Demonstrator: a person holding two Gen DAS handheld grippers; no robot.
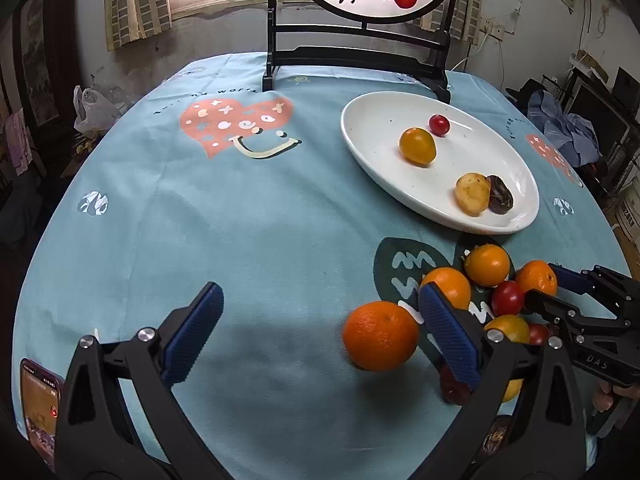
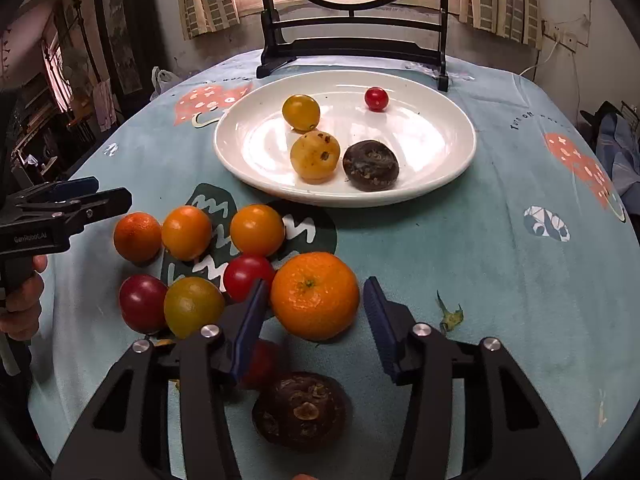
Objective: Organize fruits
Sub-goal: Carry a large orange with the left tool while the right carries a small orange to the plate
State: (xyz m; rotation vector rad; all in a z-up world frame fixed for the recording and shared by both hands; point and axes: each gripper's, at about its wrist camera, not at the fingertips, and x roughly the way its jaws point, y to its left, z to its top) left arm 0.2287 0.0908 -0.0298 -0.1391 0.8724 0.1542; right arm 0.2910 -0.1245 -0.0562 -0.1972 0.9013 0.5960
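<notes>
A white plate (image 2: pixel 448 160) holds a yellow tomato (image 2: pixel 301 113), a small red tomato (image 2: pixel 376 99), a yellow fruit (image 2: pixel 314 155) and a dark brown fruit (image 2: pixel 371 165). Loose oranges and tomatoes lie in front of it on the cloth. My right gripper (image 2: pixel 314 306) is open with its jaws on either side of a large orange (image 2: pixel 315 295), not closed on it. A dark brown fruit (image 2: pixel 300 404) lies under it. My left gripper (image 1: pixel 320 320) is open and empty; another orange (image 1: pixel 380 335) sits just inside its right finger (image 1: pixel 448 336). The plate also shows in the left wrist view (image 1: pixel 368 120).
A black wooden stand with a round painted screen (image 2: pixel 352 40) stands at the back of the table behind the plate. A phone (image 1: pixel 38 404) lies at the near left edge. A small leaf scrap (image 2: pixel 450 314) lies right of my right gripper. The table is round with a blue cloth.
</notes>
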